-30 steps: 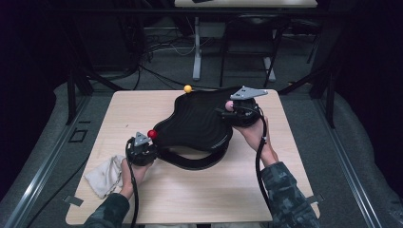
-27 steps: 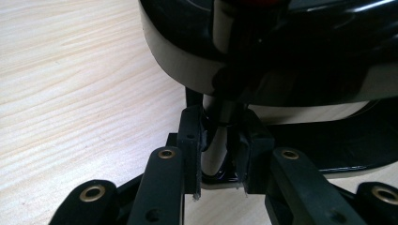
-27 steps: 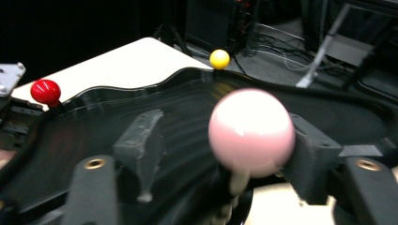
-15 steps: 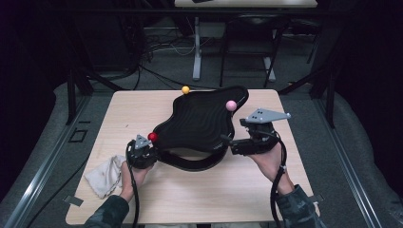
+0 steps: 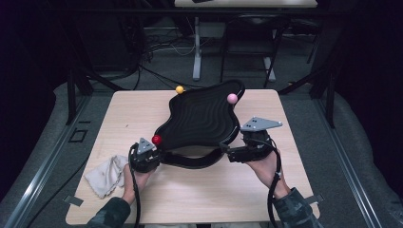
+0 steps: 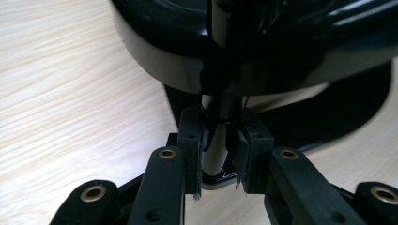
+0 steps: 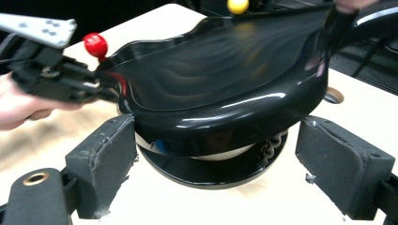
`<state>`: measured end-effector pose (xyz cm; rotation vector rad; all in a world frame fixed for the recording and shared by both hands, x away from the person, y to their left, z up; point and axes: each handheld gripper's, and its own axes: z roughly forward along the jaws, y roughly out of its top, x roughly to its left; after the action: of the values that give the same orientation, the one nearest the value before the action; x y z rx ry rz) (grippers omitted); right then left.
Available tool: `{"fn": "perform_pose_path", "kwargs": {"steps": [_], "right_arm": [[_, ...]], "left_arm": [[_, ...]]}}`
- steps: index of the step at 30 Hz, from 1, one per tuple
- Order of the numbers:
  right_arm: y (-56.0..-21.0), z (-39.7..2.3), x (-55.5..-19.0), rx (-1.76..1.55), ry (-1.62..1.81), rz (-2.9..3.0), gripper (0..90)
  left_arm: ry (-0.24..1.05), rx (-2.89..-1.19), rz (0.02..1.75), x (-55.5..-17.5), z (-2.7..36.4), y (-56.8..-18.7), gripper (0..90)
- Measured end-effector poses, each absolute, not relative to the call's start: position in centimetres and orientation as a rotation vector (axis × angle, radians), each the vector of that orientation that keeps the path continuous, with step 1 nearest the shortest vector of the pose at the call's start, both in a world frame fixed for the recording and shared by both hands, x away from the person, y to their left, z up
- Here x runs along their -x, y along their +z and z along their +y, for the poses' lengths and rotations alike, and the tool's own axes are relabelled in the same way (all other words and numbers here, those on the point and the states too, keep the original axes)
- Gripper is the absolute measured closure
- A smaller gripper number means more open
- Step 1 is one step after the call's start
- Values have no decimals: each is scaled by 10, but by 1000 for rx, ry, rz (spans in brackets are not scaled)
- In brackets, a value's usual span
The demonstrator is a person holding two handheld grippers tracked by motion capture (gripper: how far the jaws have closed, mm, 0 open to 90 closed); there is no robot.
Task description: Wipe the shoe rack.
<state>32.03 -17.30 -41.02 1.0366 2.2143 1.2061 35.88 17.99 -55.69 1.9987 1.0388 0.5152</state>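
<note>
A glossy black wavy board (image 5: pixel 202 118) rests on a round black base (image 5: pixel 190 162) in the middle of the table. Small balls stand at its corners: red (image 5: pixel 156 139), yellow (image 5: pixel 179 89) and pink (image 5: pixel 232 98). My left gripper (image 5: pixel 159 156) is shut on a thin part at the board's near-left corner, just below the red ball; in the left gripper view the pads (image 6: pixel 196 140) pinch that narrow piece. My right gripper (image 5: pixel 227 154) sits at the board's near-right edge. Its jaws have just been opening and stand wide on either side of the board's rim (image 7: pixel 225 131).
A crumpled white cloth (image 5: pixel 107 175) lies at the table's near-left corner beside my left hand. The wooden tabletop (image 5: pixel 133 109) shows bare around the board. Dark floor, cables and table legs lie beyond the far edge.
My right gripper left the far-right corner by the pink ball and came toward the near-right edge of the board, with its jaws now wider. The pink ball is uncovered. The left gripper stayed put.
</note>
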Motion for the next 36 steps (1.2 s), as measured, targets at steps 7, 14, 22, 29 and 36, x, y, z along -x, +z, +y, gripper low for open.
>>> {"fn": "perform_pose_path", "kwargs": {"steps": [7,14,22,29,36], "right_arm": [[-423,-182,-336,-1122,1220,2133,118],[-436,-192,-353,-1217,1242,2081,136],[-447,-195,-363,-1271,1226,2064,148],[-452,-201,-363,-1314,1209,2066,155],[-447,-210,-347,-1319,1209,2045,150]], "left_arm": [[503,-2006,973,-351,163,-559,745],[478,-2016,906,-340,140,-561,744],[457,-2019,859,-332,113,-562,743],[311,-2061,749,-330,77,-561,732],[212,-2096,691,-319,69,-559,566]]}}
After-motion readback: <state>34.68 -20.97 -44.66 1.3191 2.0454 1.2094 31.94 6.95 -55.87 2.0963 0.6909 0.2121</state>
